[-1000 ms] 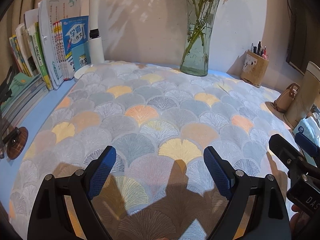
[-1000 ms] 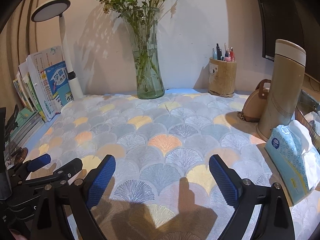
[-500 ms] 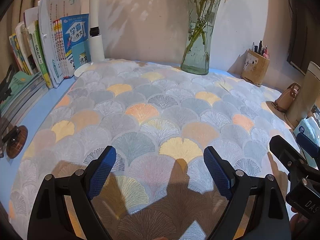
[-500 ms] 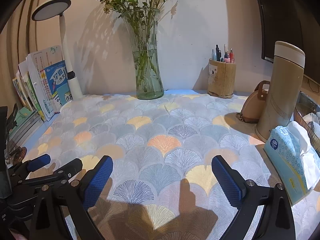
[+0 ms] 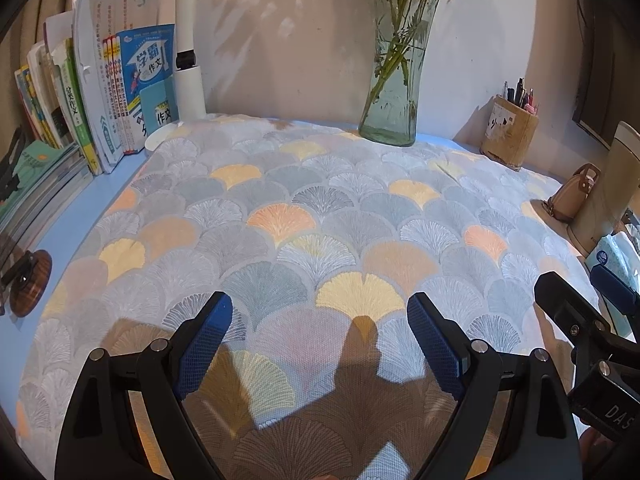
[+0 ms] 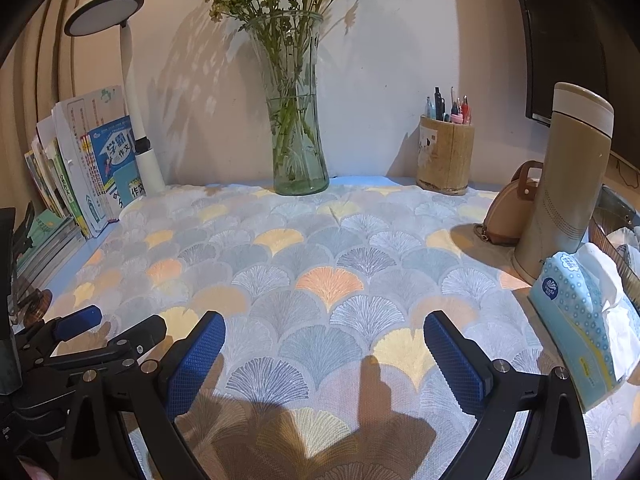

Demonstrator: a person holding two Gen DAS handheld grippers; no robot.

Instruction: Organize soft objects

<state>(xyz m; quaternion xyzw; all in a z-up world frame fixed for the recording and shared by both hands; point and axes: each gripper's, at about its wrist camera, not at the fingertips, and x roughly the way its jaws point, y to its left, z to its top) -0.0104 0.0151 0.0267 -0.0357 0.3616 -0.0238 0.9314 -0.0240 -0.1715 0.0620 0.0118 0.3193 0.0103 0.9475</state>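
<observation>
Both my grippers over the cloth point(image 5: 304, 216)

My left gripper point(image 5: 320, 338) and right gripper point(image 6: 324, 346) gape empty, low in frame.

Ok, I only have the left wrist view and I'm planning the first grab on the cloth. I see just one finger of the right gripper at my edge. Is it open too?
Observer: Yes. The right gripper is open over the patterned cloth, with nothing between its pads.
Operator: What's the pale blue thing at my right edge?
Observer: A tissue pack, in front of the tall flask, with white tissues bulging from its opening.
Operator: And the white post at back left?
Observer: The stem of a desk lamp. Its round head sits high above, out of your frame.
</observation>
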